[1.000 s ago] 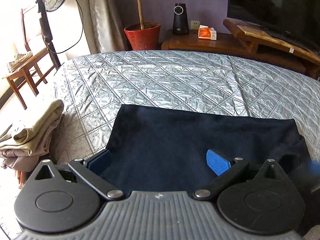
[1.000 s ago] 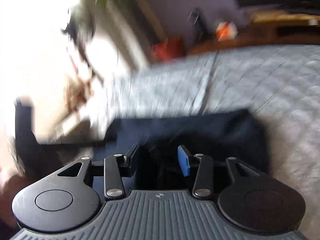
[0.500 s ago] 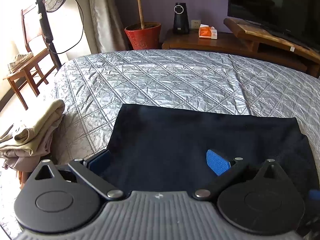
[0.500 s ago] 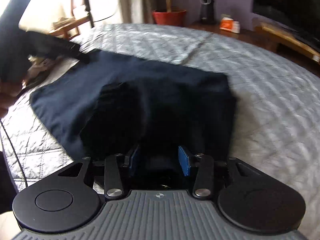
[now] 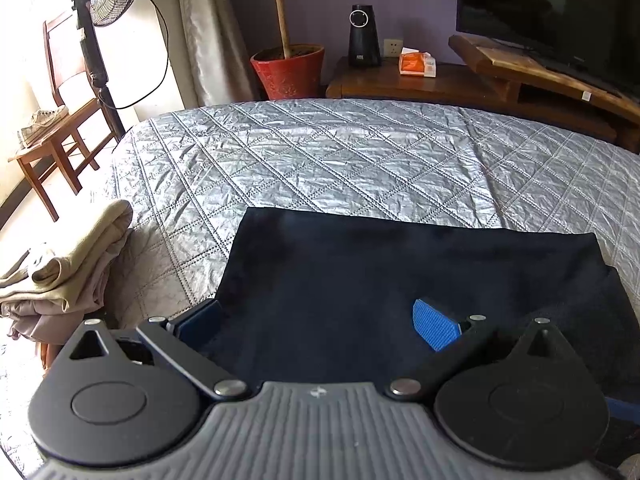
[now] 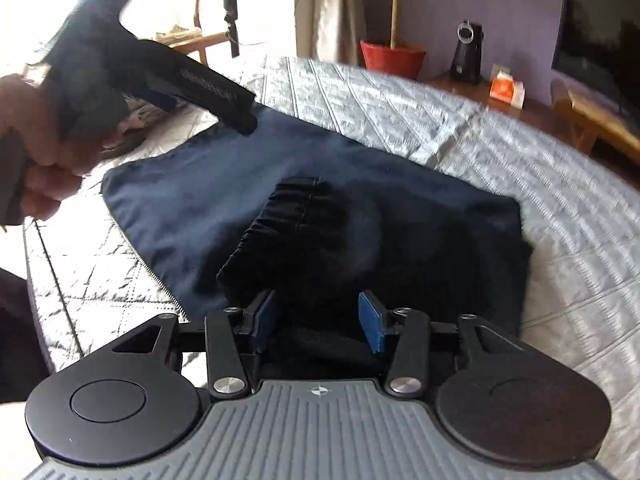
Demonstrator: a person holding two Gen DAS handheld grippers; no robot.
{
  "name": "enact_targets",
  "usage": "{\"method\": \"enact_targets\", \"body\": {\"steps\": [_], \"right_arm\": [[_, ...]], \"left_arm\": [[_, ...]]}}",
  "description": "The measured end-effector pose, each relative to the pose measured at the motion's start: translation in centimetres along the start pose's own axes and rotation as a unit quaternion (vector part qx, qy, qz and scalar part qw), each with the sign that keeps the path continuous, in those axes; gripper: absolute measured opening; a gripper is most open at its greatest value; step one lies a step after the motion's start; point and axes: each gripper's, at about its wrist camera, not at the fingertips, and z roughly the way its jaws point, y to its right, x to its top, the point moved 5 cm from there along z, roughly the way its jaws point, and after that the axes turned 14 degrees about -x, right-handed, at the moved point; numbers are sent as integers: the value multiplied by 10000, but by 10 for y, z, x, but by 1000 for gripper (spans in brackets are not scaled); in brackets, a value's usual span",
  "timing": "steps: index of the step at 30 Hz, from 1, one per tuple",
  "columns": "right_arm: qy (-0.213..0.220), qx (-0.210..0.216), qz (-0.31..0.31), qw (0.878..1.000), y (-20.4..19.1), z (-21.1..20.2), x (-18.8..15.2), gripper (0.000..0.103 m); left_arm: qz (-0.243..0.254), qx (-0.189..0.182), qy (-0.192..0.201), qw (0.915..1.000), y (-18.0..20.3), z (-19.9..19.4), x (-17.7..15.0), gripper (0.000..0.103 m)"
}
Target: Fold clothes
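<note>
We see a grey quilted bed cover filling mid-frame, with a red plant pot, a speaker and a television along the top. A navy garment lies flat at lower centre, bare quilt beyond its far edge. Beige folded clothes sit at the left edge. Our left gripper is spread wide above the garment; our right gripper is parted over a dark fold, gripping nothing.
</note>
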Motion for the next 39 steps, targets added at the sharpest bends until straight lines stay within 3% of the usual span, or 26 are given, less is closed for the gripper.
{"method": "enact_targets", "body": {"steps": [12,14,17,23,24,26,27,29,31,33,35,39], "right_arm": [[-79,58,-118,9999,-17,19,3,54],[-19,-49,-373,9993,-21,15,8,54],[470,-114,-756,9960,-28,-5,13,53],[428,30,-745,9963,-33,1,8,54],[303,-126,-780,9964,-34,7,9,57],[105,-417,-766,9961,-34,20,10,82],[70,-431,-612,9972,-30,22,13,82],[214,-421,-409,9980,-24,12,18,75],[361,-412,-209,9983,-18,2,23,75],[820,-592,-306,9944,-20,-20,28,75],[1135,-601,-614,9898,-34,-35,34,75],[1105,-93,-1406,9838,-88,-35,43,80]], "left_arm": [[-180,58,71,9998,-11,-2,3,102],[-204,78,85,9997,-13,-3,4,102],[-277,133,109,9995,-20,-4,6,102],[-490,257,111,9984,-33,-5,7,102],[-501,271,108,9983,-35,-5,7,102],[-516,299,108,9982,-37,-5,7,102],[-530,311,114,9980,-39,-5,7,102],[-582,327,148,9977,-44,-7,9,102],[-676,381,198,9968,-53,-10,11,102],[-822,469,253,9952,-65,-14,13,102],[-977,560,300,9932,-77,-18,14,102],[-1254,675,369,9891,-100,-26,14,102]]}}
